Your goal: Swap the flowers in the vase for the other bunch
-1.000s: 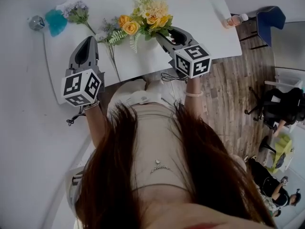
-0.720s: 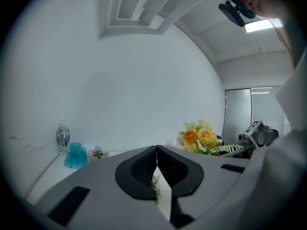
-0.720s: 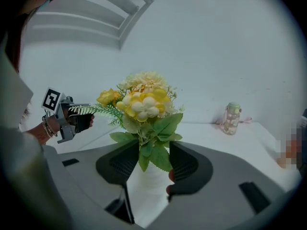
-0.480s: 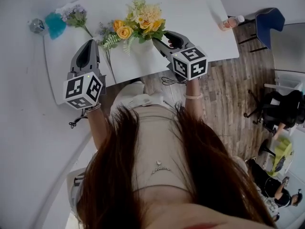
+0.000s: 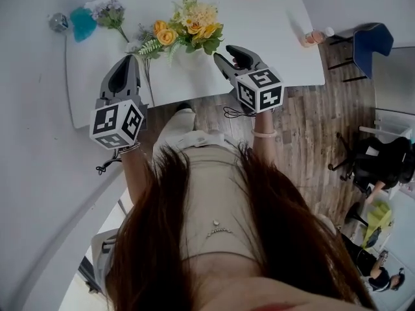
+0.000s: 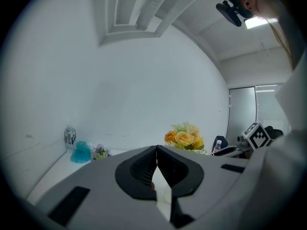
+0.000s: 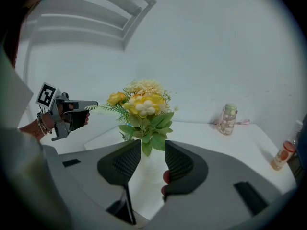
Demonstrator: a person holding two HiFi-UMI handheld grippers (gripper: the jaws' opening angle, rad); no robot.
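The white table (image 5: 272, 37) carries everything. At its centre stands the yellow bunch (image 5: 188, 26) in a white vase (image 7: 148, 164), which is almost hidden under the leaves from above.

The flowers are probably light, with soft heads that crush and stiffer stems. The best hold is low on the stems, just above the vase mouth. The vase looks narrow and may lift or tip with them, so it likely needs steadying.

The replacement lilac bunch (image 5: 110, 13) lies flat at ten o'clock from the vase, and its long stems run back towards the near edge.

The left gripper (image 5: 128, 62), at seven o'clock, has its jaws pressed together on nothing. The right gripper (image 5: 224, 56), at five o'clock, has fairly wide jaws that have just been closing. The vase shows in their gap but is untouched.

Spreading leaves crowd the stems. A teal object (image 5: 83, 23) and a drink bottle (image 5: 316, 36) stand well clear.
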